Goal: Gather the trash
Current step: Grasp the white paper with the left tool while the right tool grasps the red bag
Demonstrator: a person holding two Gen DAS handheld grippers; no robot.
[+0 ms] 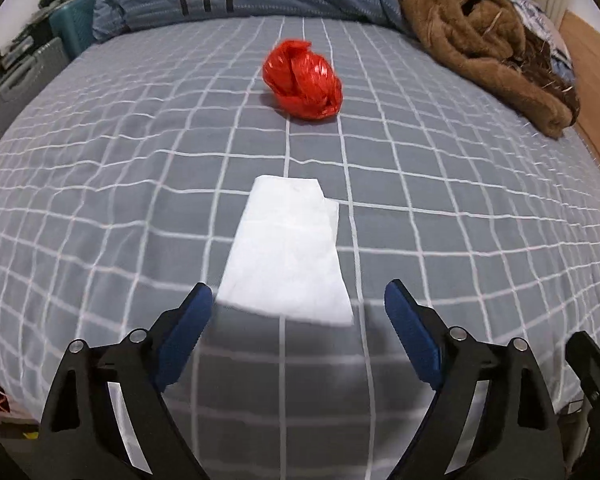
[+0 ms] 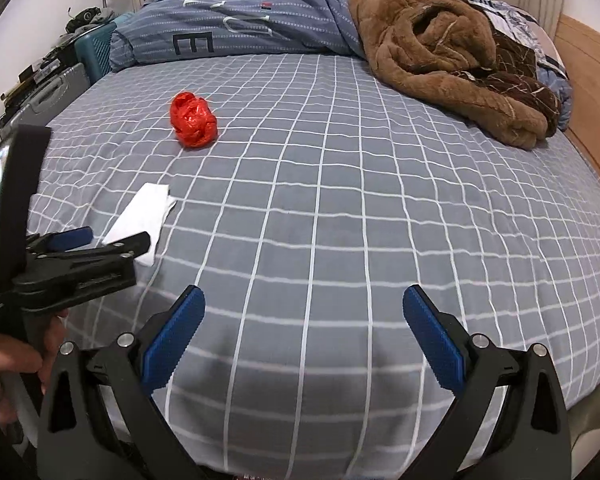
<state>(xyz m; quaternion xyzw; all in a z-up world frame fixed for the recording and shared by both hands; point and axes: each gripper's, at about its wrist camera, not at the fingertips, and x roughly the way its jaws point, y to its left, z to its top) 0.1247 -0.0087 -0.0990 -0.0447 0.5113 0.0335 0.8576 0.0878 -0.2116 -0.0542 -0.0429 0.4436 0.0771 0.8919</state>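
Nothing is collected yet — the white tissue (image 1: 288,256) and, farther off, the red crumpled bag (image 1: 303,80) lie untouched on the bed (image 1: 480,216). The left gripper (image 1: 298,308) is held spread just short of the tissue; the right gripper (image 2: 304,312) is spread too — empty.

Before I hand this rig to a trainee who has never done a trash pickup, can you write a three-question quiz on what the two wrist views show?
1. True or false: the left gripper is shut on the tissue.
2. Which piece of trash lies farther from both grippers? A) red bag B) tissue C) brown blanket
3. Fill in: both pieces of trash lie on the checked ____.

Key
1. False: its jaws stand open, with the near edge of the tissue just ahead of them.
2. A. The blanket is no trash.
3. Sheet. The right gripper is open over a bare part of it.
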